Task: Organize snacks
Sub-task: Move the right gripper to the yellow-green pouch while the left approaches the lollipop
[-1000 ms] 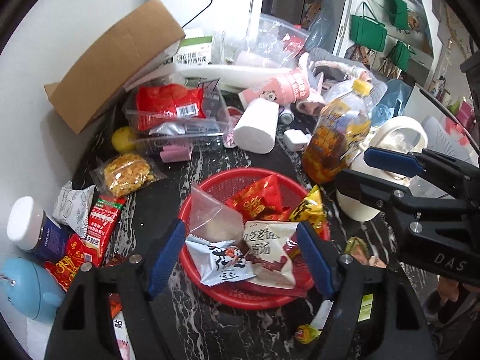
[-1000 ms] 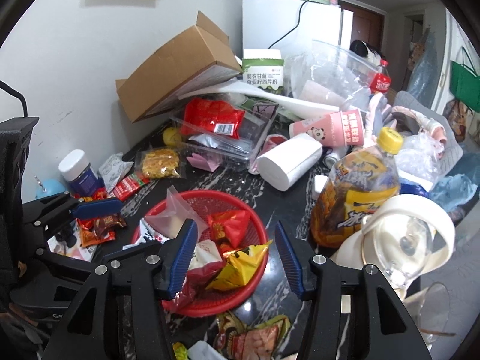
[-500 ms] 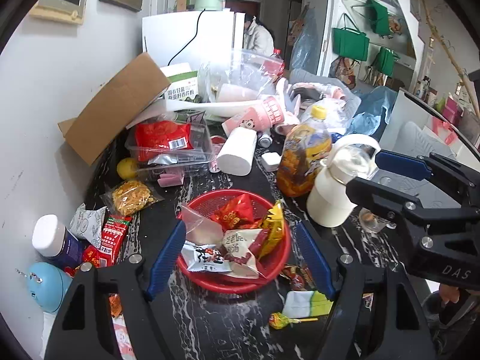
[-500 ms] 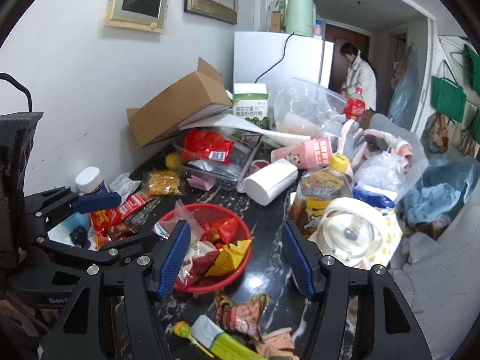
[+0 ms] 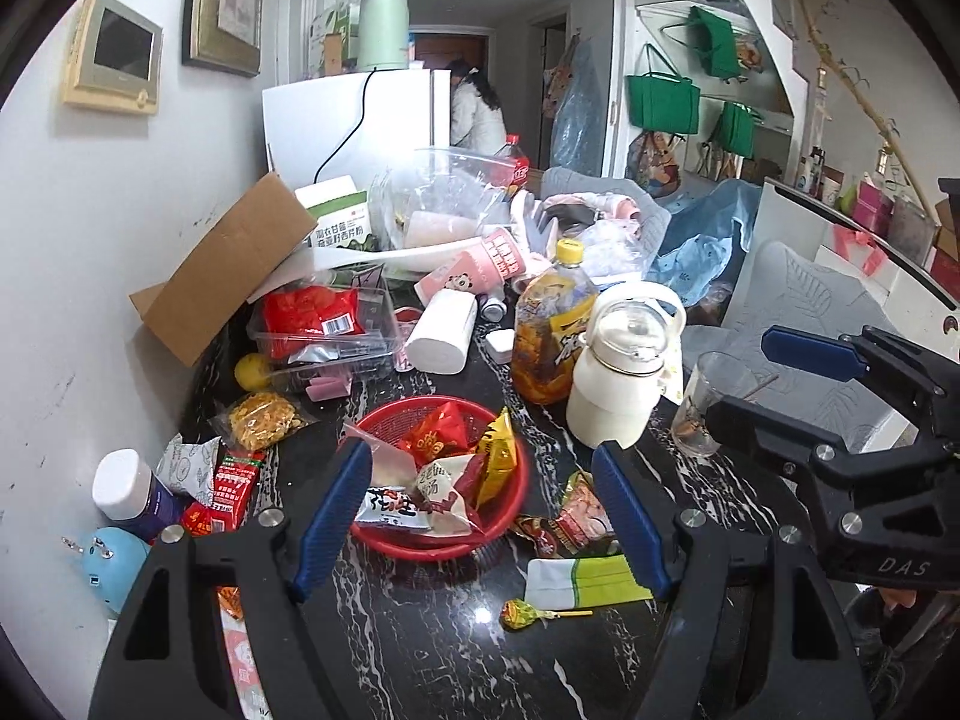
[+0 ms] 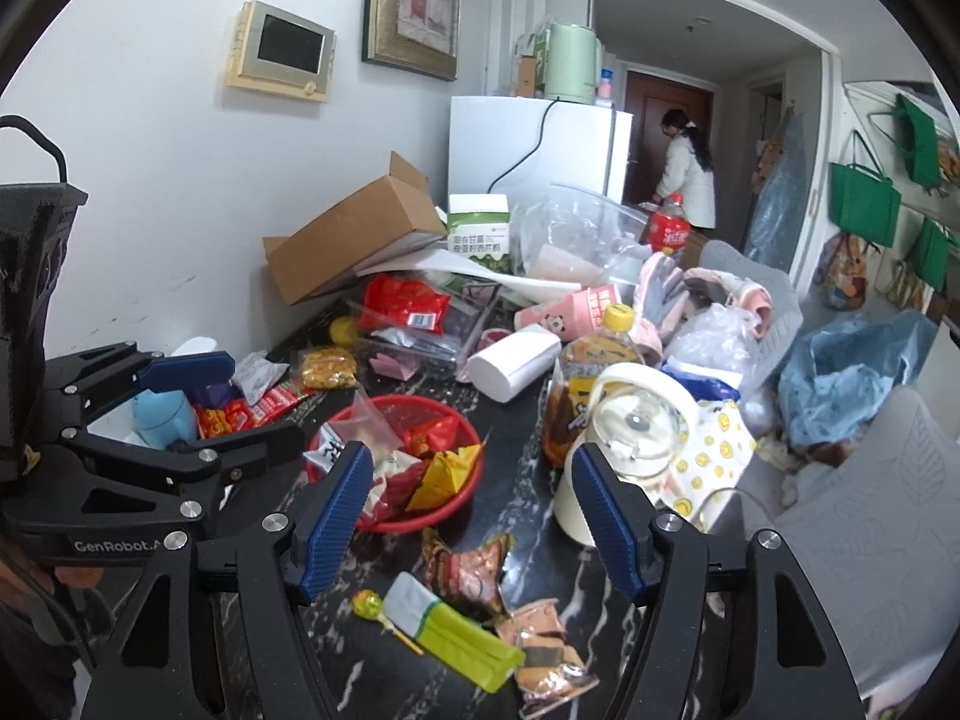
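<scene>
With nothing between them, the right gripper (image 6: 468, 516) jaws are being opened, both grippers have been drawn back, and the lollipop (image 6: 369, 607) at seven o'clock of the red basket (image 6: 456, 501) is exposed; the left gripper (image 5: 480, 516) is held spread, empty.

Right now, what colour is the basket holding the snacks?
Red: the basket shows best in the left wrist view.

Open left tongs (image 5: 480, 516) hover above red basket (image 5: 521, 480), seemingly holding nothing.
</scene>
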{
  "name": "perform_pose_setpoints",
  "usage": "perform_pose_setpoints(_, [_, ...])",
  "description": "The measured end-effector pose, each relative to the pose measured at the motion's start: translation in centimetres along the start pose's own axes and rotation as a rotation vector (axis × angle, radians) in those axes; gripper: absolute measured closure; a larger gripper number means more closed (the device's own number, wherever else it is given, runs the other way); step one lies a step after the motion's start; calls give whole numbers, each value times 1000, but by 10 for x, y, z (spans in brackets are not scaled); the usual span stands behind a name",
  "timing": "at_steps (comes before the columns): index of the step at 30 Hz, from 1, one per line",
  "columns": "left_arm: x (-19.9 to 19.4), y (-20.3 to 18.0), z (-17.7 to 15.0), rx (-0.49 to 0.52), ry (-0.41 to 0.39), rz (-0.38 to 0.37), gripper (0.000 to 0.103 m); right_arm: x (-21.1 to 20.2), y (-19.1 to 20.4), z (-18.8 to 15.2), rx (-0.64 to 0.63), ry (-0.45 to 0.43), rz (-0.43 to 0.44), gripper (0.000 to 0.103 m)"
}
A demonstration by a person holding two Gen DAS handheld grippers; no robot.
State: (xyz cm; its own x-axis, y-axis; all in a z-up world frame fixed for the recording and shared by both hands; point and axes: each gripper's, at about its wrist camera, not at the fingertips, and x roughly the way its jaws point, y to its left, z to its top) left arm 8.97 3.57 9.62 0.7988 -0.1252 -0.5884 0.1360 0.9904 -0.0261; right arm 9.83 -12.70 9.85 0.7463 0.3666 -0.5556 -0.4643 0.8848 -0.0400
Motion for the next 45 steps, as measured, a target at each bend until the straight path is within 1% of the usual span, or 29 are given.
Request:
perform_pose_setpoints(6, [-11,-14,-10,29,-8,-28,28,-19,0,-17,4,-4,-23,30])
perform_pose_setpoints(10, [-14,-26,-19,55,-2,-71,28,-26,0,-32,17,13,-32,29])
perform_pose_setpoints(19, [-5,-47,-41,82,41,-134,28,-39,-7,-68,68,45,-79,29])
perform_pose_setpoints(24, [3,-58,-55,94,72,-174,28,-38,-11,-85,98,72,-88,29])
perform_pose_setpoints(31, [20,-62,-76,94,137,-193,28,-27,-20,-109,152,130,-79,28])
perform_pose_setpoints(35, [31,-61,-88,77,178,-192,28,-15,-25,-123,181,172,-67,28])
perform_pose_setpoints(39, [44,-58,-98,51,218,-212,28,0,-27,-136,204,214,-53,29])
perform_pose_setpoints(45, [62,-50,-114,25,266,-197,28,23,-29,-150,206,283,-26,29])
